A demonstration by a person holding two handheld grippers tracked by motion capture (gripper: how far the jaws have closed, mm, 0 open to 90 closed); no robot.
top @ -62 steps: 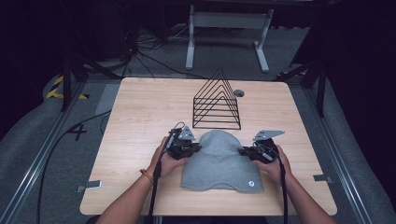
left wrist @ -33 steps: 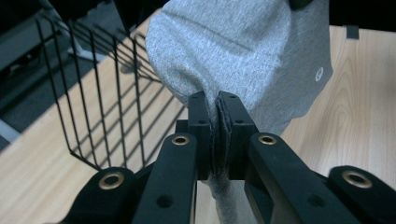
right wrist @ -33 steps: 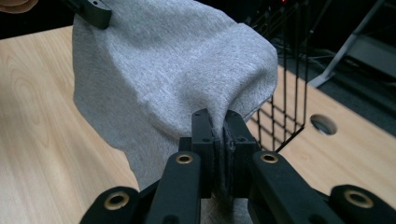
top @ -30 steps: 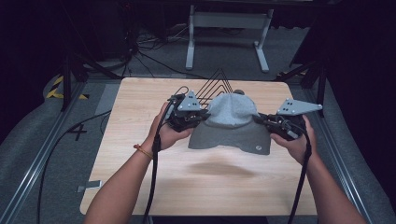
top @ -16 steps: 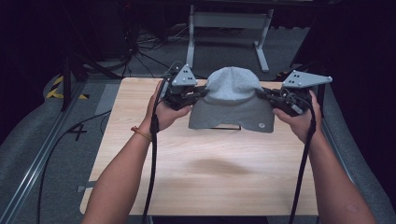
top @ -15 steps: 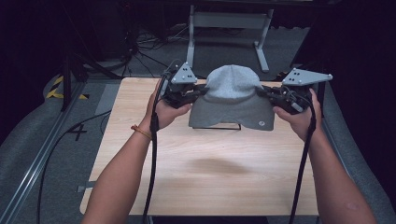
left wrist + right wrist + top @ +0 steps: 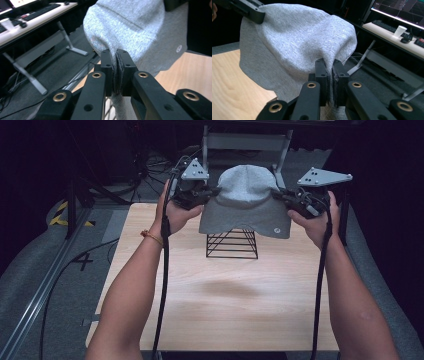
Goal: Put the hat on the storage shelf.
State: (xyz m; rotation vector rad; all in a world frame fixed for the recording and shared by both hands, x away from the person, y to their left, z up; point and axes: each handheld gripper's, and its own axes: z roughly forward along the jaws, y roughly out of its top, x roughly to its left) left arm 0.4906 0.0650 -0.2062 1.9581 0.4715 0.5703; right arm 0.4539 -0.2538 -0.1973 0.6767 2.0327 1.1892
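A grey knit beanie (image 7: 246, 200) hangs in the air above the far part of the wooden table (image 7: 225, 295), stretched between both grippers. My left gripper (image 7: 212, 194) is shut on the hat's left edge, and my right gripper (image 7: 279, 195) is shut on its right edge. In the left gripper view the fabric (image 7: 130, 27) is pinched between the black jaws of the left gripper (image 7: 117, 55). In the right gripper view the grey hat (image 7: 294, 42) is clamped the same way by the right gripper (image 7: 330, 65). A black wire pyramid rack (image 7: 232, 243) stands on the table right below the hat.
A grey metal stand (image 7: 245, 142) rises beyond the table's far edge. Black cables (image 7: 162, 285) trail from both grippers along the forearms. A desk with keyboards and a paper cup (image 7: 399, 31) is in the background of the right gripper view.
Both hands have lifted the hat higher and farther from the person; it now hangs above the wire rack, whose lower part shows beneath it.
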